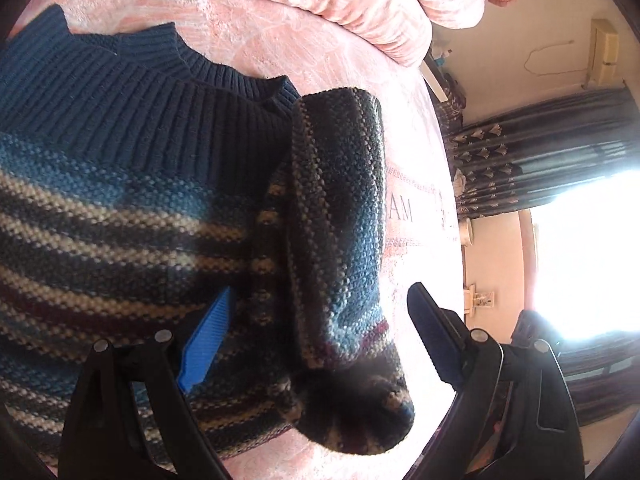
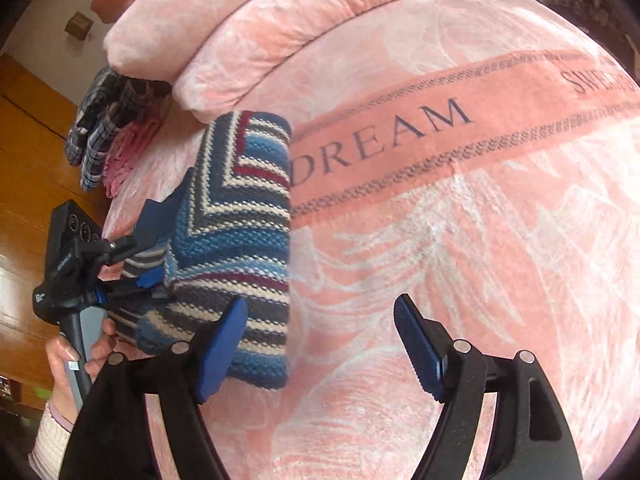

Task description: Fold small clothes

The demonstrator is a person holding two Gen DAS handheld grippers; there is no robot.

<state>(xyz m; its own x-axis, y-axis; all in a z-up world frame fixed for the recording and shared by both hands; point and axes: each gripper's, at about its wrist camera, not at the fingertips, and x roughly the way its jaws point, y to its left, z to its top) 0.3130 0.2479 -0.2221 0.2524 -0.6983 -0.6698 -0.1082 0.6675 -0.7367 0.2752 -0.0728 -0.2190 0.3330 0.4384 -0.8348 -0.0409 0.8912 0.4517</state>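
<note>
Knitted striped sweater (image 1: pixel 132 216) lies on the pink blanket (image 2: pixel 460 240), its folded sleeve (image 1: pixel 340 220) between the wide-apart left tongs (image 1: pixel 320 308); the right tongs (image 2: pixel 320 320) also stand apart, holding nothing.

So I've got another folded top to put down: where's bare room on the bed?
Free: the blanket right of the sweater, over and below the DREAM band. Crowded: the left edge, with pillows, plaid cloth and the left gripper.
</note>
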